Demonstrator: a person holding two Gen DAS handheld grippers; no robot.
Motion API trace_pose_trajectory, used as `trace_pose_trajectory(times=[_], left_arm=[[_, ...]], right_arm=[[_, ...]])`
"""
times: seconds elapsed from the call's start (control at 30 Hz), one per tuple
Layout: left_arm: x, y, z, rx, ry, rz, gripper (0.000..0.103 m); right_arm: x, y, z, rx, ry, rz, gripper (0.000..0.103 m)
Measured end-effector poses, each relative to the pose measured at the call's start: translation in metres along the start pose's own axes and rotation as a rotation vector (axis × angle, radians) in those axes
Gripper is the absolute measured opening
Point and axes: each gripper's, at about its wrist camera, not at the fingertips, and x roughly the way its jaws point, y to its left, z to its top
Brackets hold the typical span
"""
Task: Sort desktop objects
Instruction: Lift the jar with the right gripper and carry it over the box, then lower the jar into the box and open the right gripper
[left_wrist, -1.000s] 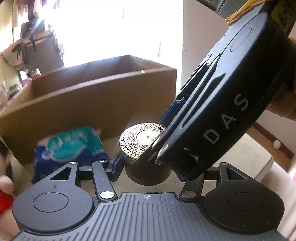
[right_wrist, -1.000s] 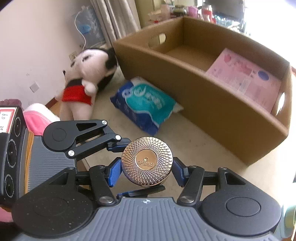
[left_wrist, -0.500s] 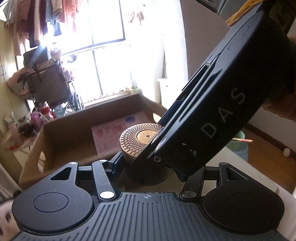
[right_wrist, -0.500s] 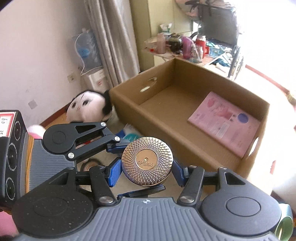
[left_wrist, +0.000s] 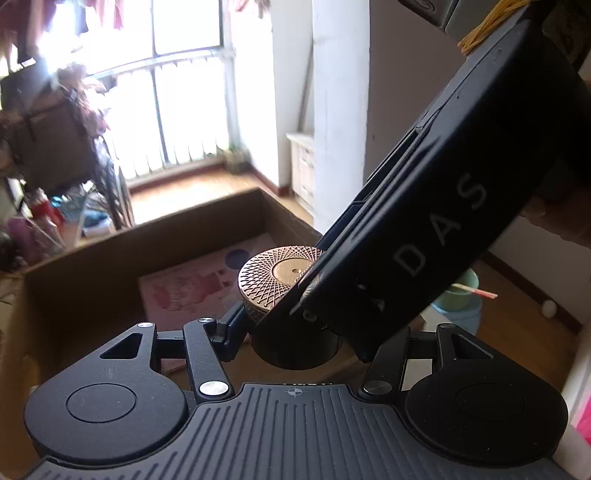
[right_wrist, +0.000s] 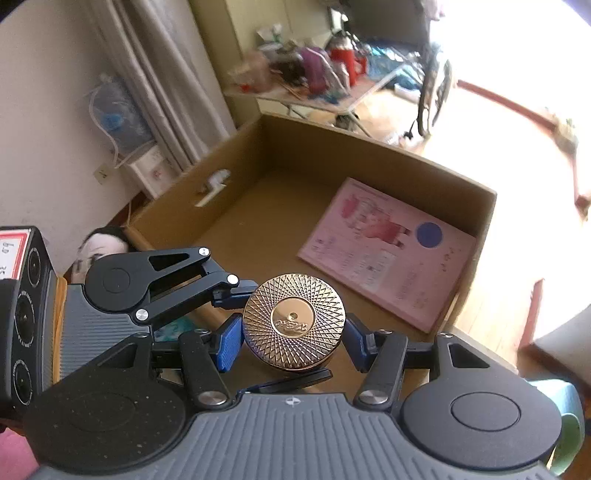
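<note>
Round jar (right_wrist: 293, 321), dark body with a gold patterned lid, is sitting at lower centre of the right wrist frame, raised above the open cardboard box (right_wrist: 458, 177). Right gripper (right_wrist: 293, 338) is pinching it, blue pads pressing on either side of the lid. Left gripper (left_wrist: 291, 332) is also closing around the same jar: in the left wrist frame one blue pad is touching the jar's left side, while the other side is hiding behind the right gripper's black body, which is crossing the frame from upper right. So both grippers are holding the one jar, at an angle to each other.

Inside the box a pink printed sheet (right_wrist: 388, 251) is lying flat on the floor of the box, toward the right of the frame; the rest of the box floor is showing bare cardboard.

Progress, as a judgement: one item is already sorted, the jar is in transit and not yet released. A doll's face (right_wrist: 96, 249) is peeking out at middle left, outside the box, and a teal packet (right_wrist: 173, 328) is partly showing behind the gripper linkage; these probably remain to be sorted. Surface itself is mostly hidden.
</note>
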Motion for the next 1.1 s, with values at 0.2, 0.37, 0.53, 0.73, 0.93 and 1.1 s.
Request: trace_pose_trajectory(times=[0.2,0.37,0.53,0.73,0.93,1.1], left_arm=[[0.058,0.026,0.013,-0.056,0.112,-0.084,0.056],[0.086,0.034,0.010,-0.075,0.194,-0.118,0.056],[0.096,0.037,0.012,-0.084,0.237,-0.145,0.057],[0.094,0.045,0.010,-0.121,0.243,-0.155,0.057],[0.073,0.052,0.002,-0.136,0.204,-0.142,0.062],[0.047,0.051,-0.006,-0.128,0.176,-0.108,0.066]], right_arm=[[0.032,-0.031,0.002,0.038,0.105,-0.015,0.061],[0.056,-0.040,0.003,0.034,0.185,-0.014,0.061],[0.072,-0.040,0.006,-0.024,0.242,-0.076,0.061],[0.094,-0.030,0.010,-0.149,0.327,-0.151,0.061],[0.119,-0.016,0.011,-0.280,0.431,-0.235,0.060],[0.134,-0.013,0.018,-0.325,0.508,-0.284,0.061]])
